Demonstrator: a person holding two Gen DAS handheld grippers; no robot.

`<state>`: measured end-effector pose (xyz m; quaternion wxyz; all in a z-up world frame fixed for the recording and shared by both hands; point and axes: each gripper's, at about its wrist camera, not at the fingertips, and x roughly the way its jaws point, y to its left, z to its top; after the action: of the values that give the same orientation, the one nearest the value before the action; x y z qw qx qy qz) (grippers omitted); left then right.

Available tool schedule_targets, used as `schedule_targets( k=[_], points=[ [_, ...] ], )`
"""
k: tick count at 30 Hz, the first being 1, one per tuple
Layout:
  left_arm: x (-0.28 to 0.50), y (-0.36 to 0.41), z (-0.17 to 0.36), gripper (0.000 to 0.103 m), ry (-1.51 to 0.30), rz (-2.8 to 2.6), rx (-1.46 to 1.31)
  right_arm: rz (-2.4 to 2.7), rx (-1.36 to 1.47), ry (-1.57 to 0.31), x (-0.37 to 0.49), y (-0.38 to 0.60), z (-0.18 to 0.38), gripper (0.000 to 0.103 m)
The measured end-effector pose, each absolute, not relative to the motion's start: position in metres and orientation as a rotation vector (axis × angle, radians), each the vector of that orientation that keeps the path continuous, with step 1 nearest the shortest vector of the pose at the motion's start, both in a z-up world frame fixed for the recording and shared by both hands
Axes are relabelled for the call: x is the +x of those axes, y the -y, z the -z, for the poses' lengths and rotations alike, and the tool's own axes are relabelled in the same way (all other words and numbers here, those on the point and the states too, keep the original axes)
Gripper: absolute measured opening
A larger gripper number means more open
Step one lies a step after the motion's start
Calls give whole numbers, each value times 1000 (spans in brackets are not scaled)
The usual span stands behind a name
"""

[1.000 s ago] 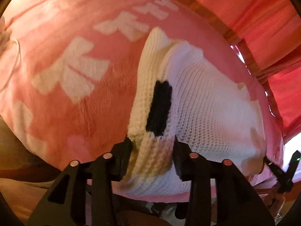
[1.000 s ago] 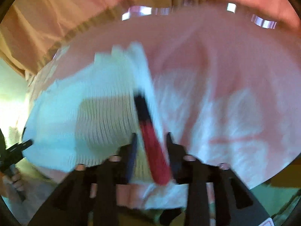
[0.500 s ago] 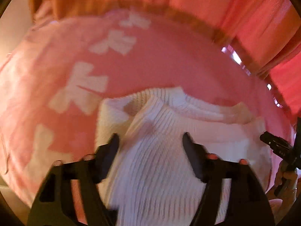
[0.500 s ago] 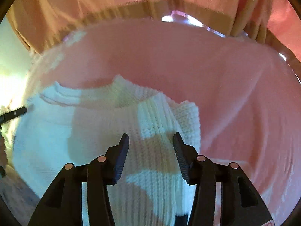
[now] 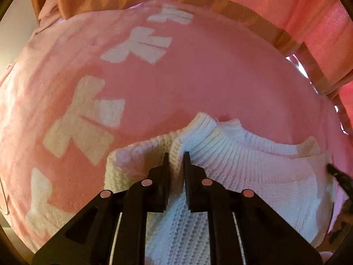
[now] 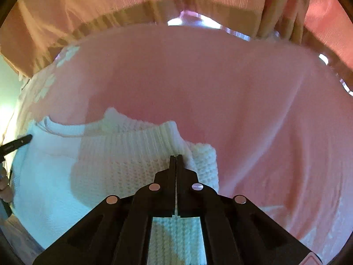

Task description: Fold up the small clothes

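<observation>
A white knit sweater (image 5: 253,170) lies on a pink blanket (image 5: 176,77) patterned with white bows, its ribbed collar toward the far side and its sleeves already turned in over the body. The left gripper (image 5: 175,156) has just been closing and its fingers now pinch a ridge of knit at the shoulder beside the collar. The right gripper (image 6: 175,158) has also just been closing; its fingers stand together on the other shoulder, with almost no gap between them, so it likely holds only a thin bite of the fabric, and whether it holds more than one layer cannot be told. The step in hand looks like taking both top corners so the upper half can be folded down over the lower. To do it well, both grips should catch every folded layer, not just the top one, or the tucked sleeves will slide out on the lift. Raise both hands together and level, keep the collar edge taut between them, and carry it toward the hem so the edges line up. The loose, stretchy knit will sag if one side leads.
</observation>
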<state>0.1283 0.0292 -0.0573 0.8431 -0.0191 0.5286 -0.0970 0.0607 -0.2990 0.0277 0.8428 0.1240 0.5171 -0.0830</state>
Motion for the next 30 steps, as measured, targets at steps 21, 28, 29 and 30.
schedule_targets(
  k=[21,28,29,30],
  points=[
    [7,-106,76,38,-1140,197,-404,-225,93,-1137,62,132,-21,0],
    [-9,-89,11,21,-1023,318,-474,-236,141,-1215,78,136,6,0],
    [-11,-82,1,21,-1008,341,-469,-239,146,-1219,78,136,6,0],
    [-16,-70,-13,21,-984,378,-454,-241,150,-1219,78,137,7,0]
  ],
)
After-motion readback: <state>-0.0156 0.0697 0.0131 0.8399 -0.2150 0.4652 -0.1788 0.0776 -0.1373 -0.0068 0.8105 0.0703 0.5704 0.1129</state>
